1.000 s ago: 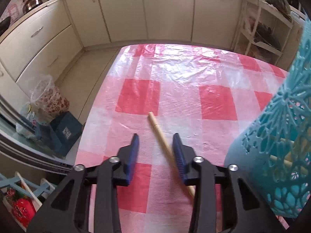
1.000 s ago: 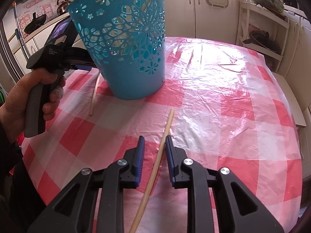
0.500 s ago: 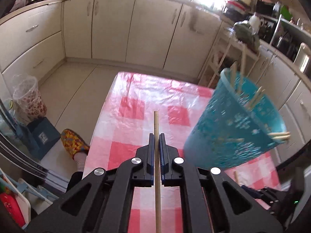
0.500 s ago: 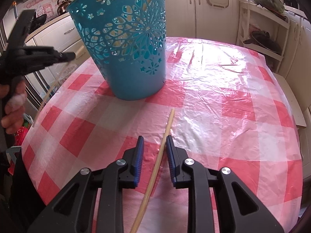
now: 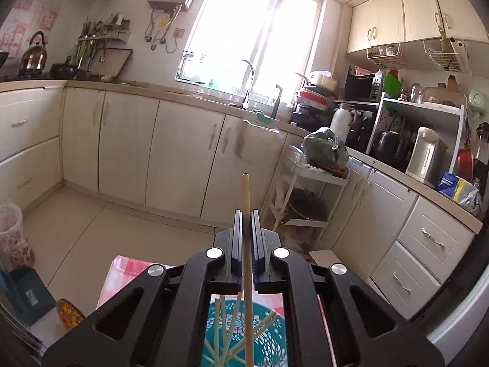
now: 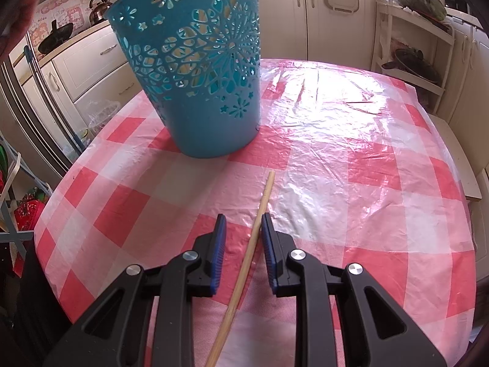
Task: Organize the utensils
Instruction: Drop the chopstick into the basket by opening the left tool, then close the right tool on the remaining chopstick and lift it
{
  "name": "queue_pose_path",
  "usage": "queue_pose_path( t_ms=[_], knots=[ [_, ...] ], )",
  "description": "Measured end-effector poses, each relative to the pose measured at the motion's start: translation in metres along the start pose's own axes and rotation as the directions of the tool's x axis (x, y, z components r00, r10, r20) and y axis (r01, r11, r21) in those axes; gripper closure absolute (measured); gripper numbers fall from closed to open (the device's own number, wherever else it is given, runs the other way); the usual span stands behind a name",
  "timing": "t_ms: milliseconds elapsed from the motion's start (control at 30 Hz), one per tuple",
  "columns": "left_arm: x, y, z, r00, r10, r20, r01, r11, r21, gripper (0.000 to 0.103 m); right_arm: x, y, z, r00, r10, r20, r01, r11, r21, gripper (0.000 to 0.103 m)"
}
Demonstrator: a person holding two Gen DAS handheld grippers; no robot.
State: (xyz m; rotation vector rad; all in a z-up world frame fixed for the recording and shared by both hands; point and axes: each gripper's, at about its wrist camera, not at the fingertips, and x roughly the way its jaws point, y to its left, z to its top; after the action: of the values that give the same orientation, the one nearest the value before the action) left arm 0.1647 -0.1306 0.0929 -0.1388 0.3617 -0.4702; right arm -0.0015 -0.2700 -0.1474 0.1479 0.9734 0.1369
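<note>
My left gripper point(image 5: 246, 214) is shut on a wooden chopstick point(image 5: 247, 244) and holds it upright above the teal lattice basket point(image 5: 269, 342), whose open top with several chopsticks point(image 5: 218, 327) shows below the jaws. In the right wrist view the basket point(image 6: 198, 70) stands on the checked tablecloth. My right gripper point(image 6: 243, 223) is open, low over the table, with a second chopstick point(image 6: 247, 257) lying between its fingers point(image 6: 218, 238).
The red and white checked cloth under clear plastic point(image 6: 351, 159) covers the table. Kitchen cabinets point(image 5: 183, 153), a white rack point(image 5: 308, 195) and the floor point(image 5: 79, 229) lie beyond the table's edge. A shelf rack point(image 6: 412, 46) stands at the far right.
My left gripper closed on its chopstick, lifted it off the table and swung up over the basket, tilting to look across the kitchen. The right gripper stayed astride its chopstick.
</note>
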Motion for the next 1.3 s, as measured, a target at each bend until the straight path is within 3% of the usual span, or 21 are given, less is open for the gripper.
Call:
queue_pose_path(
  t_ms=[233, 533, 600, 667, 733, 767, 833, 967, 1100, 1300],
  knots=[
    [0.04, -0.007, -0.025, 0.995, 0.088, -0.046, -0.086, 0.995, 0.048, 0.098, 0.0, 0.001, 0.0, 1.0, 0.003, -0.001, -0.003, 1.0, -0.002, 0.077],
    [0.04, -0.007, -0.06, 0.981, 0.118, -0.155, -0.089, 0.979, 0.185, 0.095, 0.001, 0.001, 0.0, 1.0, 0.01, -0.001, -0.01, 1.0, -0.003, 0.076],
    [0.028, -0.003, -0.065, 0.979, 0.129, -0.16, -0.097, 0.976, 0.194, 0.082, 0.0, -0.001, 0.0, 1.0, 0.022, 0.0, -0.022, 1.0, 0.006, 0.076],
    [0.007, 0.006, -0.068, 0.978, 0.164, -0.13, -0.137, 0.972, 0.192, 0.047, 0.0, -0.008, 0.0, 0.999, 0.05, 0.001, -0.05, 0.998, 0.033, 0.076],
    [-0.017, 0.02, -0.072, 0.974, 0.213, -0.081, -0.197, 0.966, 0.169, 0.031, 0.0, -0.015, 0.0, 0.996, 0.086, 0.003, -0.086, 0.994, 0.067, 0.076],
    [-0.028, 0.03, -0.075, 0.969, 0.237, -0.068, -0.225, 0.963, 0.146, 0.023, 0.0, -0.018, 0.0, 0.995, 0.102, 0.006, -0.102, 0.991, 0.086, 0.076],
    [-0.044, 0.054, -0.085, 0.956, 0.282, -0.076, -0.275, 0.957, 0.093, 0.018, -0.001, -0.021, 0.0, 0.994, 0.108, 0.008, -0.109, 0.989, 0.103, 0.076],
    [-0.045, 0.109, -0.126, 0.912, 0.349, -0.215, -0.356, 0.934, 0.006, 0.017, -0.002, -0.015, 0.001, 0.997, 0.076, -0.002, -0.075, 0.994, 0.078, 0.076],
    [-0.037, 0.144, -0.161, 0.88, 0.36, -0.31, -0.393, 0.918, -0.049, 0.017, 0.0, -0.013, 0.005, 0.998, 0.056, -0.022, -0.053, 0.992, 0.11, 0.076],
    [-0.02, 0.152, -0.188, 0.86, 0.341, -0.38, -0.388, 0.92, -0.053, 0.017, 0.003, 0.021, 0.006, 0.985, -0.17, -0.043, 0.166, 0.983, -0.075, 0.087]
  ],
)
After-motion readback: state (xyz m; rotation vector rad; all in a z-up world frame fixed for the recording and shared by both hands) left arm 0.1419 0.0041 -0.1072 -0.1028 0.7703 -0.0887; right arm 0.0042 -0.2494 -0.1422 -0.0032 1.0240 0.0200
